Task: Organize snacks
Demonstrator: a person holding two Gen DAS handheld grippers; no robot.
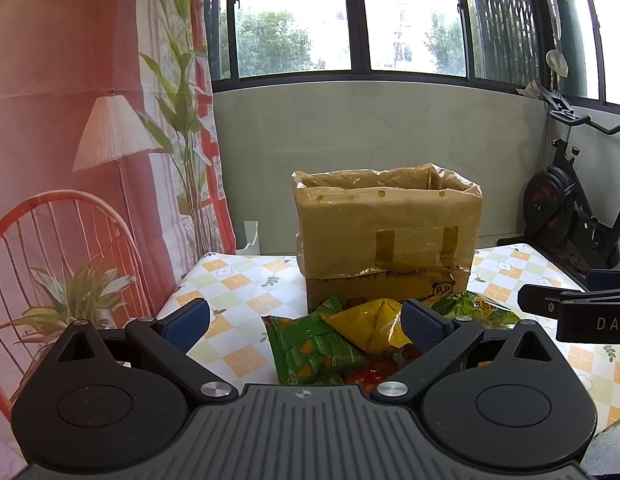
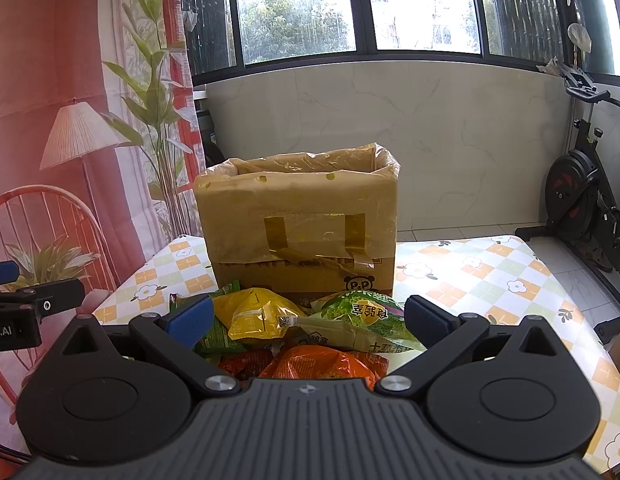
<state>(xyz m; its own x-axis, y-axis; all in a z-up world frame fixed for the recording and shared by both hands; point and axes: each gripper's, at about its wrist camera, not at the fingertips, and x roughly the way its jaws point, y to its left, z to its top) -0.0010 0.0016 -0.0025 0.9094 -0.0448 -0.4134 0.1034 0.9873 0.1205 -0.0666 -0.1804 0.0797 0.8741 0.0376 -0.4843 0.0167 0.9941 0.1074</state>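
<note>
A pile of snack bags lies on the table in front of a cardboard box [image 1: 386, 236] [image 2: 301, 220] lined with a yellowish plastic bag and open at the top. The pile holds a green bag [image 1: 310, 348], a yellow bag [image 1: 370, 328] [image 2: 257, 316], a green vegetable-print bag [image 2: 362, 316] [image 1: 474, 308], an orange bag [image 2: 322, 362] and a red one [image 1: 370, 372]. My left gripper [image 1: 305, 320] is open above the pile's left side. My right gripper [image 2: 310, 316] is open above the pile, nothing between its blue pads [image 2: 191, 320].
The table carries a checked cloth with flowers [image 2: 490, 280]. The right gripper's body [image 1: 578, 312] shows at the right edge of the left wrist view. An exercise bike [image 2: 586, 200] stands on the floor at the right. A printed curtain [image 1: 69, 120] hangs at the left.
</note>
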